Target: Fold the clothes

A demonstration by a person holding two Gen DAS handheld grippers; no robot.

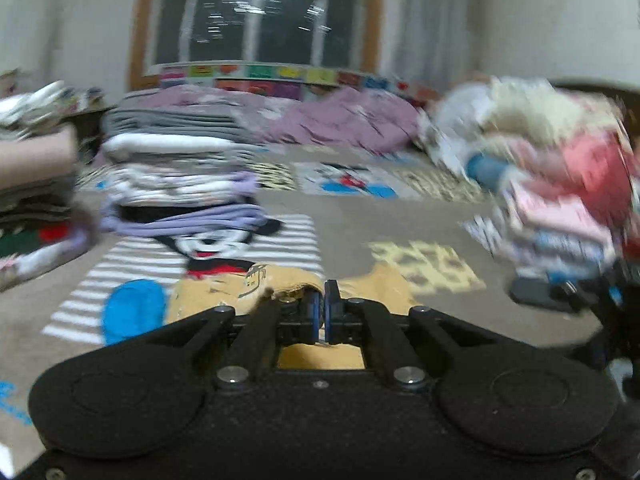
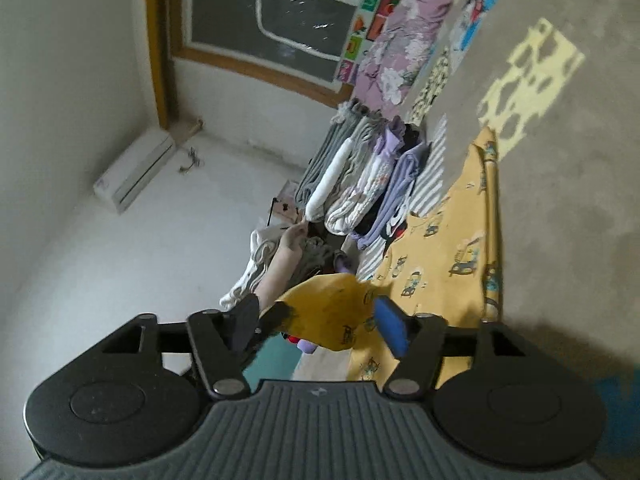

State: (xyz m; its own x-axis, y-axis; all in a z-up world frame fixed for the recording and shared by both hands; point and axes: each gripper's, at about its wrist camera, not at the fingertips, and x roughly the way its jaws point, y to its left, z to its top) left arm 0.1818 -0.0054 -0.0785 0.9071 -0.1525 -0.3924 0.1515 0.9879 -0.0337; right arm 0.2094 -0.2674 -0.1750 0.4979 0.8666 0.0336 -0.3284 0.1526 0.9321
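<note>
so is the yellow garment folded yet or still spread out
Mostly spread: the yellow garment lies flat on the bed, one corner lifted between the right gripper's open fingers.

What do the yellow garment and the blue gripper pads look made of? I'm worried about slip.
The yellow garment looks like thin, soft woven or knit cloth, matte, with printed cartoon figures; it drapes and creases limply. The blue pads look like matte rubber or foam, dull with no shine. Neither material is certain from these views.

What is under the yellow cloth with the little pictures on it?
The yellow cloth lies on a grey cartoon blanket with white stripes and a pale yellow patch. Whatever print lies directly beneath the cloth is covered. Folded clothes are stacked beside it.
</note>
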